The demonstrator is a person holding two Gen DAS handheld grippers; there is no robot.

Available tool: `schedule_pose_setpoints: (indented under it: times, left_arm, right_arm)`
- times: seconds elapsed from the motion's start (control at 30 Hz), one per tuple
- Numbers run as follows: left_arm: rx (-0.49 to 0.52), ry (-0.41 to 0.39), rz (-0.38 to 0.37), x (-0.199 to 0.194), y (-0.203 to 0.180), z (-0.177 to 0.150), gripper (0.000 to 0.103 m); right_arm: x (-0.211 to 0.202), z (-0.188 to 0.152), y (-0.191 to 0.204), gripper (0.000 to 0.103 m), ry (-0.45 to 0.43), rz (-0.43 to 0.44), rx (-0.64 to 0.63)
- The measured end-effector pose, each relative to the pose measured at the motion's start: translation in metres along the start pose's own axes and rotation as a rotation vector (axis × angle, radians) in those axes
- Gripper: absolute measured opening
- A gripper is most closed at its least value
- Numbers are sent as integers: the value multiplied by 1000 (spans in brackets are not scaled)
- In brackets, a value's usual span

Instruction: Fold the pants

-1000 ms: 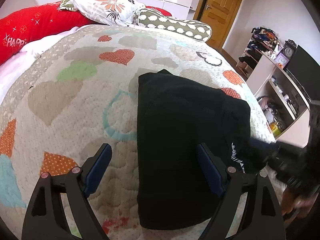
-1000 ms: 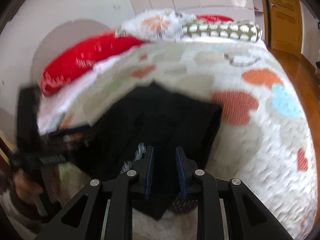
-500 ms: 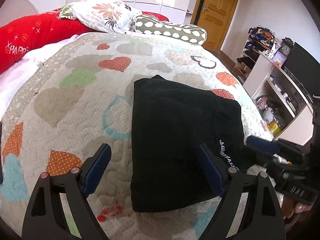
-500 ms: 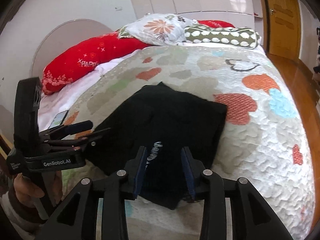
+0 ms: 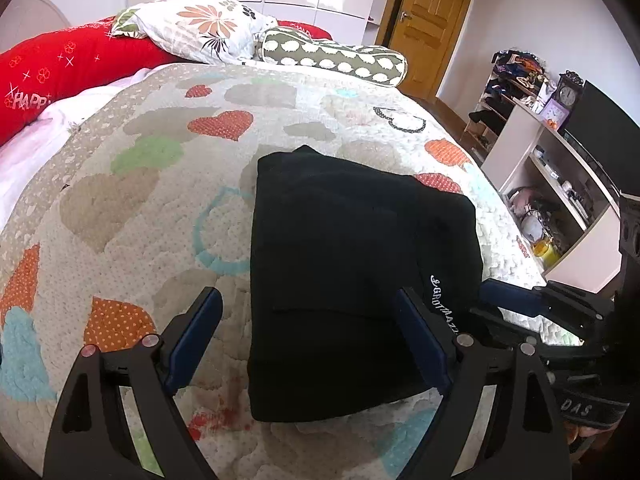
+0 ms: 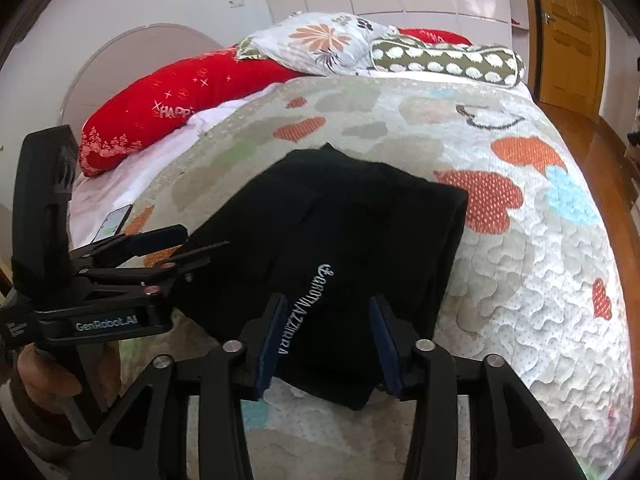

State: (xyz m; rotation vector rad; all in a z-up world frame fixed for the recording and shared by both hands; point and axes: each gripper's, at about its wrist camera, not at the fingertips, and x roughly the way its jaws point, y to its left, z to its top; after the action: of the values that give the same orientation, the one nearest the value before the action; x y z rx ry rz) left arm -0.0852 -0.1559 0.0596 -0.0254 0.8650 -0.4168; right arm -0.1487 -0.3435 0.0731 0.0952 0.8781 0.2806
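The black pants [image 5: 352, 264] lie folded into a flat rectangle on the heart-patterned quilt [image 5: 140, 208], white lettering near the front right corner. They also show in the right wrist view [image 6: 340, 248]. My left gripper [image 5: 308, 336] is open and empty, hovering over the folded pants' near edge. My right gripper [image 6: 326, 340] is open and empty, just above the near corner with the lettering. The right gripper also shows at the right in the left wrist view [image 5: 532, 312], and the left gripper at the left in the right wrist view [image 6: 160, 248].
Red bolster [image 5: 52, 72], floral pillow [image 5: 200, 28] and spotted bolster [image 5: 336, 56] lie at the head of the bed. A phone [image 6: 114, 224] lies at the left bed edge. White shelving [image 5: 552, 184] and a wooden door [image 5: 432, 20] stand to the right.
My right gripper opened, let go of the pants and pulled back. My left gripper drew back slightly. The folded pants now lie flat and still.
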Motion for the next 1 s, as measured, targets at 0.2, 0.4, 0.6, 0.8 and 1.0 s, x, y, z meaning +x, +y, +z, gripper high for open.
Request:
schedule_pose_setpoints:
  times: [0.2,0.4,0.6,0.8,1.0]
  left_arm:
    - [4,22,6,8,-2,-1,88]
    - [4,28,4,8,-4,3,88]
    - [7,14,11,3,-1,9,88]
    - [-1,26,9,5,0,11,88]
    - [-10,33,-5,6,2,14,88]
  right_arm:
    - [9,-9,-3,48,23,7,0]
    - [-3,2,-8,53,-6,23,20]
    - [-10,13,-20,60,-48,51,71]
    - [-3,15,-21,65,-35,52,84]
    - [-3,18,-20,73,-42,59,96]
